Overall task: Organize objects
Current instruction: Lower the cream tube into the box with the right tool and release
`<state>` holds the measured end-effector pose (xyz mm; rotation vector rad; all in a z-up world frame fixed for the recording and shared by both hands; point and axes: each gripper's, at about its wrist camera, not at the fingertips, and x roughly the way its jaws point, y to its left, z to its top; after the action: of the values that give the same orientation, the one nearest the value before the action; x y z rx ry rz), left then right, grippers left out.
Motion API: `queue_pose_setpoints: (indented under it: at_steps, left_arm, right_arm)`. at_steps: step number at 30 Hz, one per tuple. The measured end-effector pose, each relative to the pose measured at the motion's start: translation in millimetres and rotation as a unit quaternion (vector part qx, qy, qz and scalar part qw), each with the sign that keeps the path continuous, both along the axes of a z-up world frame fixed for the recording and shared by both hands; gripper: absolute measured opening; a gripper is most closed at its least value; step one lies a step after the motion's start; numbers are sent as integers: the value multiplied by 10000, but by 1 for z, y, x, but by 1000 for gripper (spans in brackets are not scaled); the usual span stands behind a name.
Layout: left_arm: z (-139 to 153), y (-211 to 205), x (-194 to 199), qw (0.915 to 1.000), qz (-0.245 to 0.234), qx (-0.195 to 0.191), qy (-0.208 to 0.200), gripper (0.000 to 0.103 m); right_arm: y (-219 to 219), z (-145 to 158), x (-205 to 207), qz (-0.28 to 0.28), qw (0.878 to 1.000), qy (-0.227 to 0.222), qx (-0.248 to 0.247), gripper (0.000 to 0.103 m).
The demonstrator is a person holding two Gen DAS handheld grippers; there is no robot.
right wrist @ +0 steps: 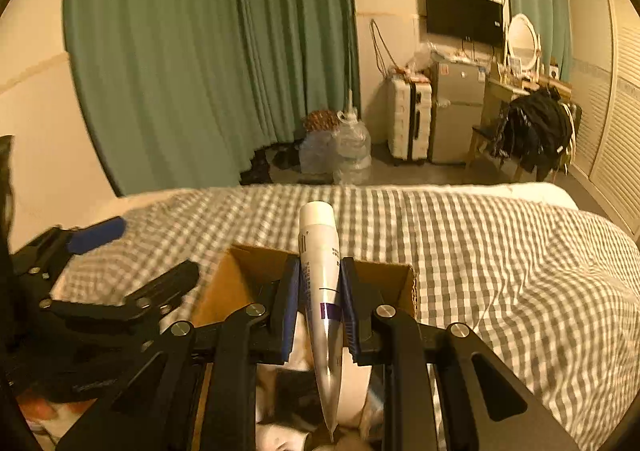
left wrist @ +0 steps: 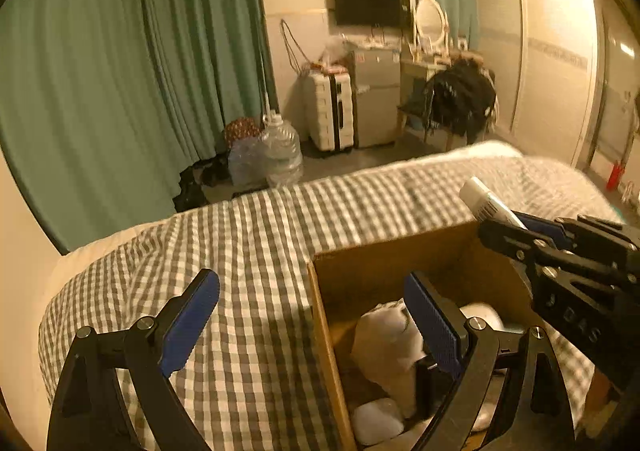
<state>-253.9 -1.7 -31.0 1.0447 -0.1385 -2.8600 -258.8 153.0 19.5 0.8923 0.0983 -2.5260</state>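
My right gripper (right wrist: 320, 277) is shut on a white tube (right wrist: 319, 251) with purple print. Its cap points away from me and its flat crimped end hangs over an open cardboard box (right wrist: 248, 263) on the checked bedspread. In the left wrist view the same tube (left wrist: 486, 203) sticks out of the right gripper (left wrist: 510, 225) above the box's far right corner. My left gripper (left wrist: 312, 325) is open and empty. One blue-padded finger (left wrist: 192, 323) is over the bedspread, and the other is over the box (left wrist: 320, 331), which holds white bundles (left wrist: 384, 343).
A grey-and-white checked bed (right wrist: 500, 271) fills the foreground. Beyond it the floor holds water jugs (left wrist: 280, 155), a white suitcase (left wrist: 330, 111), a small fridge (left wrist: 376, 99) and a chair piled with dark clothes (left wrist: 460, 95). Green curtains (left wrist: 120, 71) hang at the left.
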Motion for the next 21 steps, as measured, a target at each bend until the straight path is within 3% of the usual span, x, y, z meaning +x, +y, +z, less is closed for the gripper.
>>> queue_pose_setpoints:
  at_steps: [5,10,11,14,21]
  left_arm:
    - [-24,3,-8,9997,-25,-58,-255,95]
    - [-36,5,-13,9991,-5,-11,-419,95]
    - [-37,5,-12,9990,6,-10,-436,96]
    - [-38,5,-10,9989,59,19,-465,96]
    - [-15,7,16,9994,90,-9,-340,96]
  right_arm:
    - [0,-41,-22,-123,9989,-442,118,19]
    - [3,-59,-28,-195,9974,-675,154,24]
    - [5,-59,-28,-205,9974,-675,153,36]
    - [10,-55,-25,-343,9977,-555,189,54]
    - [31,-16,-4,-538,9978,-360,-121,61]
